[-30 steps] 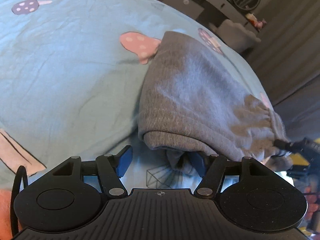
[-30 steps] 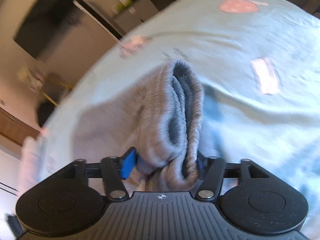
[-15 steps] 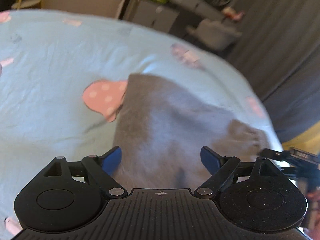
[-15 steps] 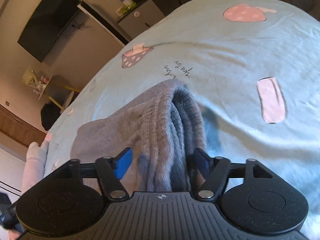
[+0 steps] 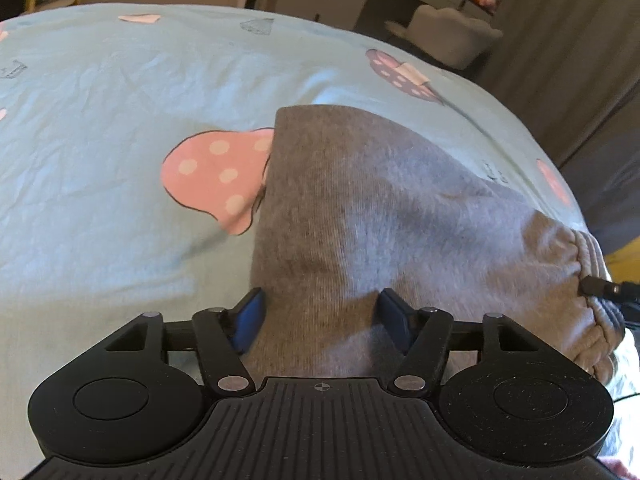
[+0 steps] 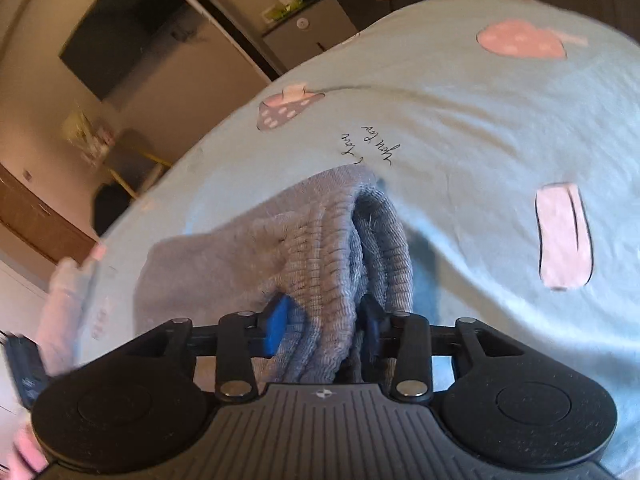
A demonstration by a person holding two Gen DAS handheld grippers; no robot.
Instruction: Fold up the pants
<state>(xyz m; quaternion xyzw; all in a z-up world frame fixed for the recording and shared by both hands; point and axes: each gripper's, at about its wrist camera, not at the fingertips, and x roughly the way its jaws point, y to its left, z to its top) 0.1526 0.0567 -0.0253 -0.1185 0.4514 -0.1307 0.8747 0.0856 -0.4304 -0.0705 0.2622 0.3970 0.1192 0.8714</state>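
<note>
Grey knit pants [image 5: 380, 208] lie folded on a light blue bedsheet [image 5: 120, 100] printed with mushrooms. My left gripper [image 5: 322, 316] is open, its blue pads on either side of the near edge of the fabric, which passes between them. My right gripper [image 6: 324, 320] holds the bunched, ribbed waistband [image 6: 344, 240] of the pants between its narrowed pads and is lifting it slightly off the sheet. The right gripper's tip also shows at the right edge of the left wrist view [image 5: 604, 290], at the gathered waistband.
The bed edge curves away on the right in the left wrist view. Beyond it stand a grey chair [image 5: 448, 36], a low cabinet [image 5: 320, 0] and dark curtains [image 5: 580, 60]. A wall-mounted TV [image 6: 124, 28] shows in the right wrist view.
My left gripper let go of the folded edge, opened wide and now straddles the fabric with narrower jaws. My right gripper stayed on the waistband while its view shifted.
</note>
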